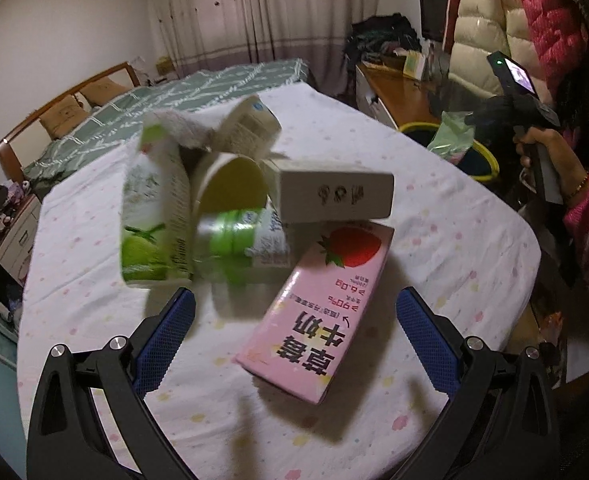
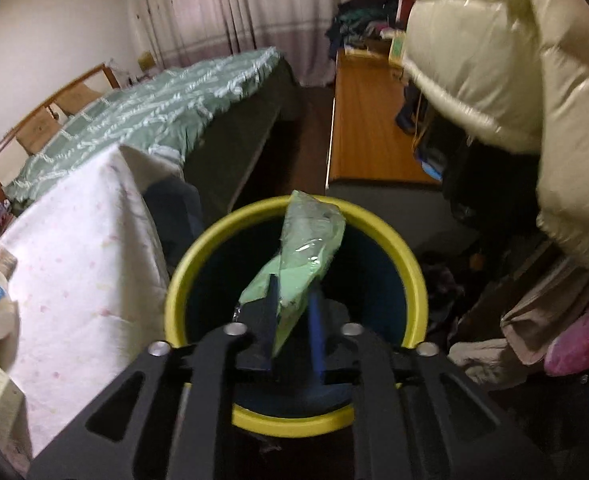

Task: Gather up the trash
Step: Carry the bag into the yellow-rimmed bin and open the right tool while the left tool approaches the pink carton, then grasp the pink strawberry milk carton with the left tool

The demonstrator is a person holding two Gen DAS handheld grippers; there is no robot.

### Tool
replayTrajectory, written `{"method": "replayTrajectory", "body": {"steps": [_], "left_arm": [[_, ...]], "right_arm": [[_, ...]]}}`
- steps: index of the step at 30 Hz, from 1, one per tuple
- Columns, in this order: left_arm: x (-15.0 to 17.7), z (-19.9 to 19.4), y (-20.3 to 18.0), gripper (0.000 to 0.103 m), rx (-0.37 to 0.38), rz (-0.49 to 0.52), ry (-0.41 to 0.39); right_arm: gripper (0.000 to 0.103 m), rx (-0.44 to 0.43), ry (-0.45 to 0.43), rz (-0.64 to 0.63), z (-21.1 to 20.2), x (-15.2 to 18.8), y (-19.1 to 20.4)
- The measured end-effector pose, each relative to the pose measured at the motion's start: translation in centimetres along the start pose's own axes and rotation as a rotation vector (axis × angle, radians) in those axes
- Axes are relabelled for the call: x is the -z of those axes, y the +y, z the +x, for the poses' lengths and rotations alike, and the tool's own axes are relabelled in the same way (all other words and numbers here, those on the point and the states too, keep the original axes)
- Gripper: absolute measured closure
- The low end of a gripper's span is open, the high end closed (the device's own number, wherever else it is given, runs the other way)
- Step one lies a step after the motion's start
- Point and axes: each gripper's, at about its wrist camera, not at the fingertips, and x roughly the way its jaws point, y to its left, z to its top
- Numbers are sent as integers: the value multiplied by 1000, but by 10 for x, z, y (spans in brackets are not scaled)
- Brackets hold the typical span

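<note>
Trash is only partly picked up, I think. The right gripper [image 2: 294, 300] pinches a crinkly light-green plastic wrapper [image 2: 308, 248] right above the round yellow-rimmed bin [image 2: 182, 280], so that piece looks ready to drop in. The left gripper [image 1: 294, 320] is spread wide and holds nothing. A pile waits on the flowery white tablecloth [image 1: 434, 240]: a pink strawberry milk carton [image 1: 318, 312] between its fingers, a grey box [image 1: 334, 196] at 12 o'clock, and a green-and-white carton [image 1: 154, 216], a paper cup [image 1: 230, 184] and a small green-banded tub [image 1: 242, 236] at 11 o'clock. They touch and overlap, so grabbing one may shove others.
</note>
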Motion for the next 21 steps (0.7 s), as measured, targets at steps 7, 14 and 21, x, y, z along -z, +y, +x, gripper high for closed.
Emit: {"method": "replayTrajectory", "body": {"steps": [7, 14, 21], "left_arm": [[0, 18, -2, 4, 27, 10, 31], [1, 25, -2, 6, 73, 46, 33], [7, 27, -3, 35, 111, 37, 54]], "right_arm": [[71, -8, -23, -6, -7, -1, -1], [69, -29, -40, -25, -23, 0, 3], [68, -59, -36, -34, -27, 0, 9]]}}
